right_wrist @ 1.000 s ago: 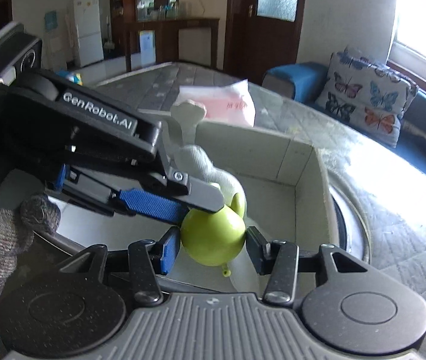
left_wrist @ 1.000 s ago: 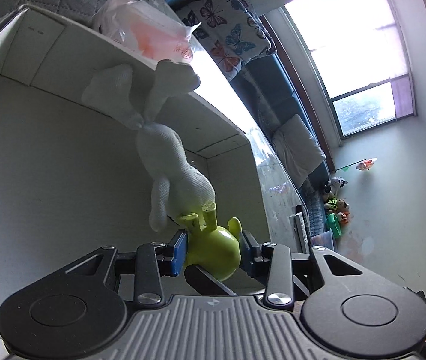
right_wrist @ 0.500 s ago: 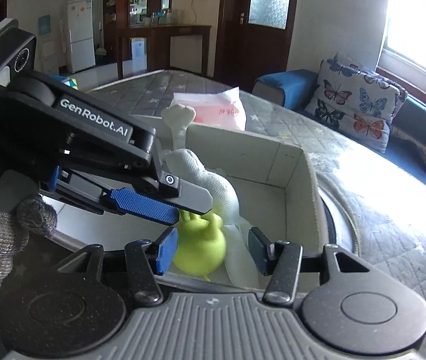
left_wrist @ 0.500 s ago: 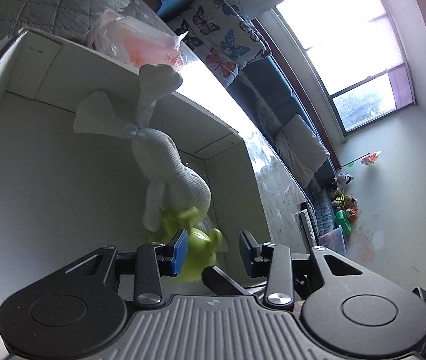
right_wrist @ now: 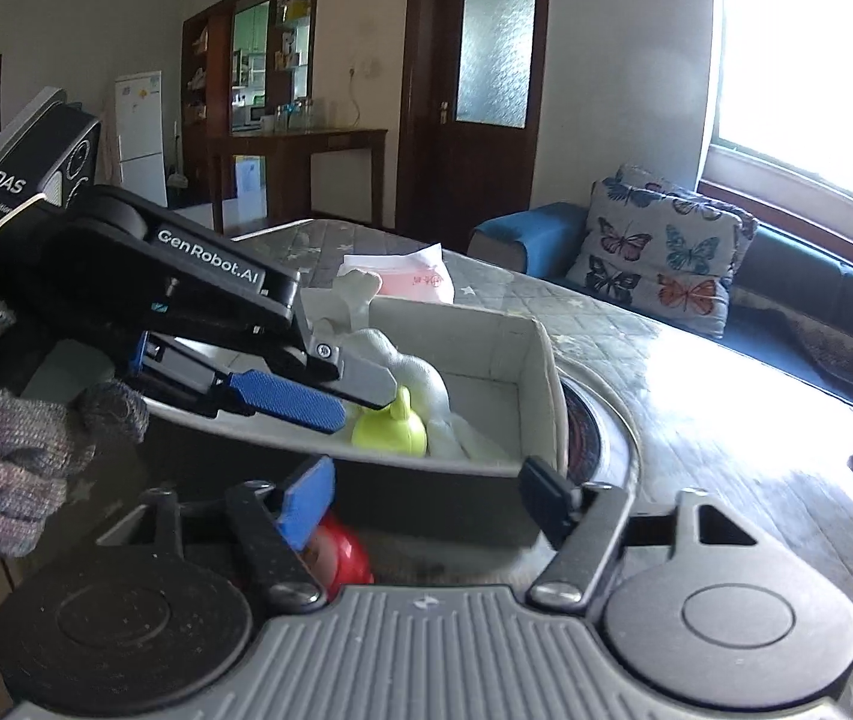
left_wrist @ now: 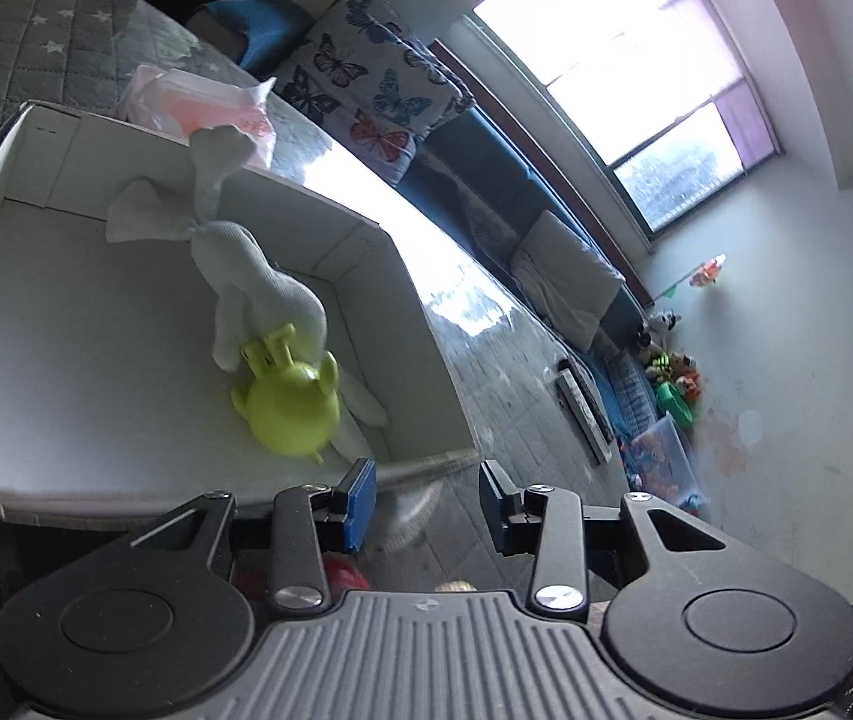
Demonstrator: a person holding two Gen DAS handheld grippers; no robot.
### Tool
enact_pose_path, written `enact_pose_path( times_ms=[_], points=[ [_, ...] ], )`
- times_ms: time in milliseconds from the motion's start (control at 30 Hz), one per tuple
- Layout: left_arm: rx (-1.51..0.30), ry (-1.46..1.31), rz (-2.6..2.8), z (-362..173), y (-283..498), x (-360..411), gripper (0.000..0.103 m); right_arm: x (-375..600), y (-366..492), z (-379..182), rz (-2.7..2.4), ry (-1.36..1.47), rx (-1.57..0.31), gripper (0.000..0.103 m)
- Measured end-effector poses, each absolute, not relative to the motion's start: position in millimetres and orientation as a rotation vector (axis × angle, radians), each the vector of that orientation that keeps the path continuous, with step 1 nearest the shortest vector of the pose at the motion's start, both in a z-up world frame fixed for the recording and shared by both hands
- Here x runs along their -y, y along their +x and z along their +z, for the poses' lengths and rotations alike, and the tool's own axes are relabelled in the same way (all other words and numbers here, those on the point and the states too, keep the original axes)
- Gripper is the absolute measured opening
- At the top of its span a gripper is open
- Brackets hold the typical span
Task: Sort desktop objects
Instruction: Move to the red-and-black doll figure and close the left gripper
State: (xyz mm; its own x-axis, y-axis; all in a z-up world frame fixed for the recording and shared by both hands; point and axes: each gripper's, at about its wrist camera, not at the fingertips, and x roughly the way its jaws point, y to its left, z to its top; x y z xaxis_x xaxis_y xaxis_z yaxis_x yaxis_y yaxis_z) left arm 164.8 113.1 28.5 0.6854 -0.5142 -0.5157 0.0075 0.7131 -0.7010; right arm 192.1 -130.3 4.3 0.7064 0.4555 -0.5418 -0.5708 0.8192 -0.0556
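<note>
A lime-green toy [left_wrist: 294,414] lies in the white box [left_wrist: 366,264] against a white plush rabbit [left_wrist: 258,276]. My left gripper [left_wrist: 426,489] hovers just outside the box's near rim, open and empty. In the right wrist view the same green toy [right_wrist: 390,432] and plush rabbit [right_wrist: 408,360] show inside the box [right_wrist: 534,348]. There the left gripper [right_wrist: 360,396] reaches in from the left above the rim, held by a gloved hand [right_wrist: 18,468]. My right gripper [right_wrist: 426,498] sits below the box's near wall, its jaws opening with nothing between them.
A pink packet [left_wrist: 204,102] lies behind the box. A red object [right_wrist: 342,558] sits under my right gripper's left finger. A remote [left_wrist: 582,414] lies on the table to the right. A sofa with a butterfly cushion [right_wrist: 660,258] runs along the window wall.
Both grippers let go of the green toy, which now rests in the box beside the rabbit. Both pulled back out over the near rim, and the right jaws spread wider.
</note>
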Motion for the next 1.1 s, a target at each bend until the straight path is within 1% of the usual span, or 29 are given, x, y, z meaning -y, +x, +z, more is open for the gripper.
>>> enact_pose_path(
  times_ms=[67, 167, 367, 467, 667, 800, 933, 1000, 1100],
  points=[
    [-0.773, -0.705, -0.337, 28, 154, -106, 0.040, 139, 178, 3, 0.563, -0.225, -0.534, 0.078],
    [-0.775, -0.677, -0.364, 26, 139, -96, 0.040, 153, 161, -1, 0.536, -0.209, -0.533, 0.082],
    [-0.813, -0.640, -0.424, 14, 116, -72, 0.040, 176, 140, -18, 0.471, -0.190, -0.572, 0.083],
    [-0.845, -0.647, -0.449, 4, 110, -62, 0.040, 189, 138, -28, 0.443, -0.163, -0.598, 0.086],
    [-0.906, -0.659, -0.477, -11, 108, -46, 0.040, 206, 143, -49, 0.407, -0.116, -0.649, 0.087],
    [-0.911, -0.673, -0.482, -14, 110, -42, 0.040, 210, 145, -59, 0.422, -0.080, -0.680, 0.086],
    [-0.907, -0.698, -0.486, -17, 112, -40, 0.040, 210, 142, -65, 0.434, -0.064, -0.688, 0.083],
    [-0.907, -0.704, -0.488, -18, 115, -40, 0.040, 211, 142, -66, 0.434, -0.053, -0.690, 0.077],
    [-0.906, -0.711, -0.490, -19, 117, -38, 0.040, 212, 141, -66, 0.426, -0.034, -0.694, 0.075]
  ],
)
